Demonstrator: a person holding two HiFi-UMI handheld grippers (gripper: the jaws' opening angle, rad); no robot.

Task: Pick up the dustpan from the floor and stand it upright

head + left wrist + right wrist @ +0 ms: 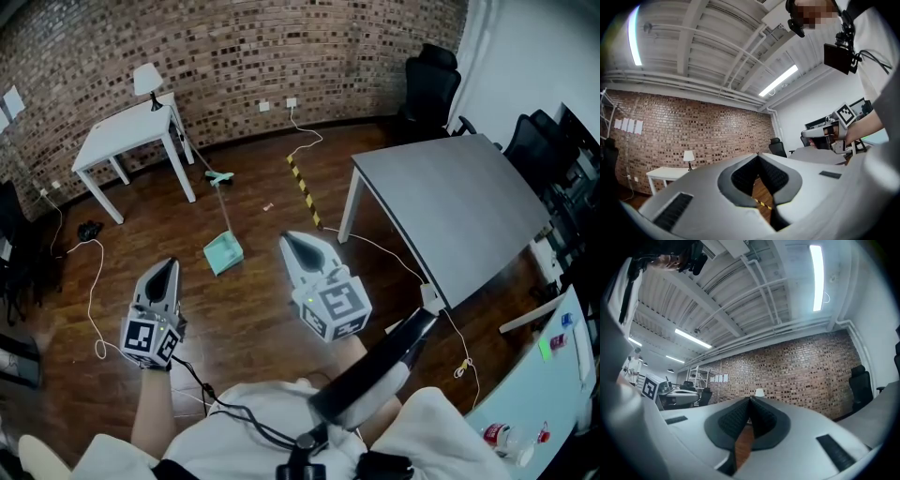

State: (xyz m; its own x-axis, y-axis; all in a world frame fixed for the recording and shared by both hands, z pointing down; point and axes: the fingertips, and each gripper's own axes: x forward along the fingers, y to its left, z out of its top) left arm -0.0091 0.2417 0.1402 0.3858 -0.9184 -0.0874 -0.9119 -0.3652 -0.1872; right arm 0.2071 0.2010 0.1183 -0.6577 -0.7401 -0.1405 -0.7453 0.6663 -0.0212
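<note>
- The left hand-held gripper (169,266) is held out low in front of the person, pointing level across the room. Its jaws are pressed together with nothing between them.
- The right hand-held gripper (292,240) is held beside it, a little further forward and tipped slightly upward. Its jaws are also together and empty.
- The two are well apart, and neither touches anything.
- The teal dustpan (223,253) is on the wooden floor (253,319) ahead of both, between the white table (122,131) and the grey table (450,206).
- Its long handle runs away from the person. From this steep angle I cannot tell whether it lies flat or stands upright.
- In both gripper views the gripper bodies hide most of the floor.
</note>
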